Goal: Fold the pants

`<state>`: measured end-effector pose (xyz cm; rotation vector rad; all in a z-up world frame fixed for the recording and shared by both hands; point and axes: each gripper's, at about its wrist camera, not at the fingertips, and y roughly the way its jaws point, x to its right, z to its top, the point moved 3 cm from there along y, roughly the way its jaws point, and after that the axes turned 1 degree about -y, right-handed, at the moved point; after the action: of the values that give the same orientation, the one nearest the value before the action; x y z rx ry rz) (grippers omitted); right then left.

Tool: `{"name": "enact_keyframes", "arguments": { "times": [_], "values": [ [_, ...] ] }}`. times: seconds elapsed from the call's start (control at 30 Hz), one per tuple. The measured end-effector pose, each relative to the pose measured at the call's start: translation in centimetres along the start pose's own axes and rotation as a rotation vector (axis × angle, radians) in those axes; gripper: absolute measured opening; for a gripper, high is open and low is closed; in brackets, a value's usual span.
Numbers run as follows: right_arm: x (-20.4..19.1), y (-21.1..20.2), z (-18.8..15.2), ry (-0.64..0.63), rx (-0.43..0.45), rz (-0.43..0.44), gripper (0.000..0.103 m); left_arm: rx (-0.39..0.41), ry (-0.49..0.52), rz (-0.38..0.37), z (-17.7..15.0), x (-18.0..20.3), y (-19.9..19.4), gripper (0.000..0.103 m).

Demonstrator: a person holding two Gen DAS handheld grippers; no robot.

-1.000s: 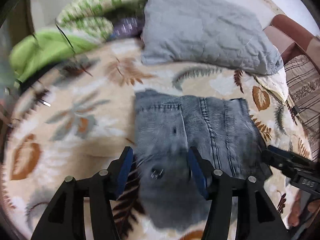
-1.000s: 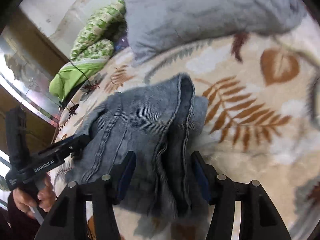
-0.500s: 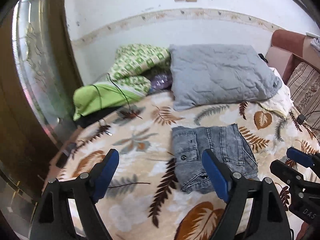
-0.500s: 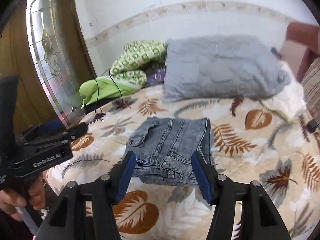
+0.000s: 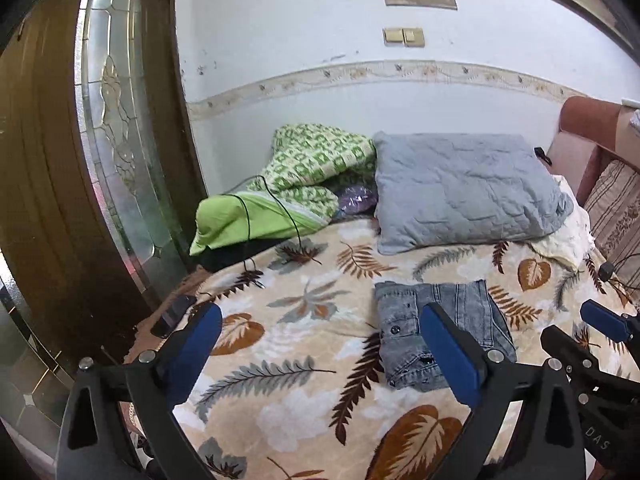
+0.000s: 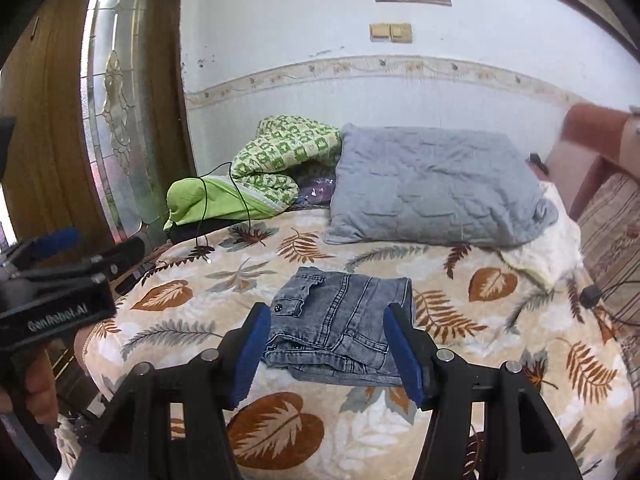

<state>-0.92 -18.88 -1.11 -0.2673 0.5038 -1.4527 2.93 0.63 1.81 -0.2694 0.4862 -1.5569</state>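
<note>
- the bed [image 5: 280,392] is covered by a leaf-patterned blanket.
- a grey pillow [image 5: 464,188] is laid at the far end, with a green bedding bundle [image 5: 288,184] just beside it.
- the pants [image 6: 340,320], grey denim, are seen folded into a compact stack near the middle of the bed, touched by neither gripper.
- the left gripper [image 5: 320,352] is held above the bed; its jaws have just been opening and stand wide, nothing between them.
- the right gripper [image 6: 326,354] is held partly open, clear of the pants.

Your left gripper [image 6: 60,276] reads "GenRobot.AI" on its side; your right gripper's [image 5: 600,344] body shows "DAS".
</note>
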Motion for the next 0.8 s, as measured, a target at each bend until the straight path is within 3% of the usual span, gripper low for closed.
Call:
{"name": "enact_keyframes", "arguments": {
  "times": [0.27, 0.8],
  "values": [
    [-0.9, -0.4, 0.2, -0.013, 0.016, -0.002, 0.063, 0.018, -0.014, 0.009, 0.2, -1.2, -0.8, 0.099],
    [-1.2, 2.3, -1.0, -0.021, -0.053, 0.015, 0.063, 0.001, -0.020, -0.001, -0.1, -2.0, 0.4, 0.099]
  ]
}}
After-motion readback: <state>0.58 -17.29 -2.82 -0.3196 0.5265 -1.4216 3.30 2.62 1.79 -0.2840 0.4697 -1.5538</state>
